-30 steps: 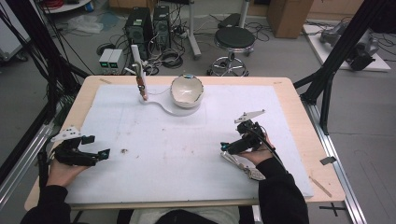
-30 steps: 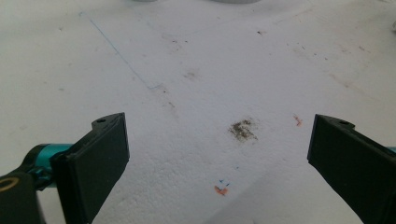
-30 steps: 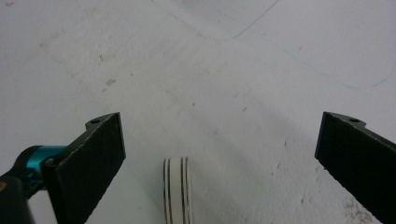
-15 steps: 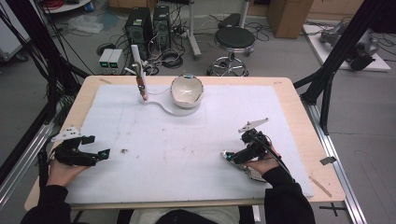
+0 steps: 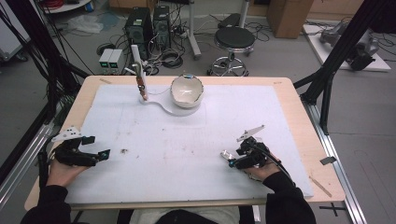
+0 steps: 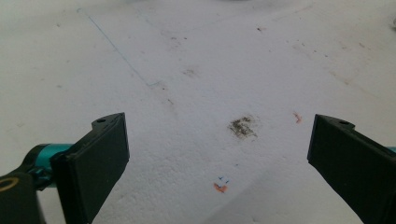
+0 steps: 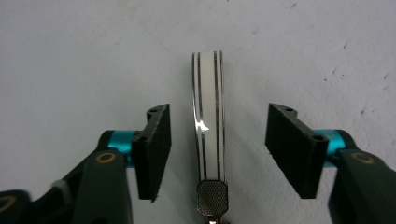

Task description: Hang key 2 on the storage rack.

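White plastic, glossy and ruled lengthwise with thin dark stripes, made up the striped handle [image 7: 208,116] that lay flat on the foam-covered tabletop [image 7: 70,56], near the person's right side. In the right gripper view it ran straight up the middle between the two black fingers [image 7: 154,144] of the right gripper [image 7: 219,112]. Those fingers had just been closing in on it. They were partly drawn together, with a clear gap on each side, and neither pad was touching it yet.

The handle looked light, stiff and narrow. Its sheen suggested it could slip or roll under a squeeze from the sides. The best hold was probably across the mid-length, square to the stripes. That was preferable to the tapering far tip or the knurled metal collar [image 7: 211,193] at its near end.

The left gripper [image 6: 217,126] rested over bare, stained foam with its fingers spread wide and nothing between them. In the high view it sat at the tabletop's left edge [image 5: 95,147], well apart from the right gripper [image 5: 232,158].

The part beyond the metal collar was cut off by the bottom of the right gripper view, so the kind of utensil could not be told. In the high view it showed as a small bright glint beside the gripper, too small to read. How much of it lay under the gripper could not be judged either. A pale bowl [image 5: 187,91] stood at the far side, well apart from both hands.
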Available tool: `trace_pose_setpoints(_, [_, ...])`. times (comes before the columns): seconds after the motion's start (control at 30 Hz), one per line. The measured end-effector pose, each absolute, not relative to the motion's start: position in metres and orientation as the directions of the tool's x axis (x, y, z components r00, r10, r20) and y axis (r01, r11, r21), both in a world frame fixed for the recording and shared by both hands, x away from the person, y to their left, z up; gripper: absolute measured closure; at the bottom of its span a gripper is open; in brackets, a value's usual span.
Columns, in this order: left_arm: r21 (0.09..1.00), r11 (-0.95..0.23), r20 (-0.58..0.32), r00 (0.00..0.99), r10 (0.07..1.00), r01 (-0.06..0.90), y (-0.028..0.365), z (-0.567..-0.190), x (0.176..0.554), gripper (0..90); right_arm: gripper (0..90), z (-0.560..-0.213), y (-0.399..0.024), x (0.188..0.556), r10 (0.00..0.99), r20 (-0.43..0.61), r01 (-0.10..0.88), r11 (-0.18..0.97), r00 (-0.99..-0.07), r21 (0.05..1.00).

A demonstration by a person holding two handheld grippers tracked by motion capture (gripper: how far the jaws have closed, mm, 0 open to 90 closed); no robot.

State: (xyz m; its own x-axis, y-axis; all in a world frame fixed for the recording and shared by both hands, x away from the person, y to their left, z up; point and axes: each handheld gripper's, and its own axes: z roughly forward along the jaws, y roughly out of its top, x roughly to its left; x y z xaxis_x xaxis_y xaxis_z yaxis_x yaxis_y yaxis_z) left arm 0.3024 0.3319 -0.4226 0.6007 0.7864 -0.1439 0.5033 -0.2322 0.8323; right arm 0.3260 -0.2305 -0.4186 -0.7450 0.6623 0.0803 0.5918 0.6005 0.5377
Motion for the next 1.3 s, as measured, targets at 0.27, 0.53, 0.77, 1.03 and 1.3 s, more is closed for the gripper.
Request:
trace_pose_setpoints(0.27, [0.831,-0.237,-0.141,0.603,0.785,0.503,0.333,-0.423,0.303,6.0,73.7,-0.424,-0.220,0.323,0.642,0.020,0.561,0.654,-0.766,0.507])
trace_pose_setpoints(0.53, [0.837,-0.231,-0.142,0.605,0.783,0.496,0.333,-0.422,0.302,6.0,74.5,-0.422,-0.222,0.320,0.662,0.008,0.564,0.632,-0.749,0.531])
trace_pose_setpoints(0.77, [0.842,-0.220,-0.147,0.603,0.784,0.492,0.334,-0.422,0.302,6.0,74.7,-0.413,-0.230,0.317,0.684,0.018,0.553,0.573,-0.729,0.605])
trace_pose_setpoints(1.03, [0.841,-0.226,-0.144,0.605,0.783,0.492,0.333,-0.422,0.301,6.0,74.9,-0.389,-0.242,0.311,0.699,0.030,0.491,0.471,-0.715,0.732])
trace_pose_setpoints(1.3, [0.842,-0.221,-0.147,0.604,0.783,0.492,0.334,-0.421,0.301,6.0,74.8,-0.363,-0.251,0.308,0.684,0.074,0.452,0.393,-0.726,0.801])
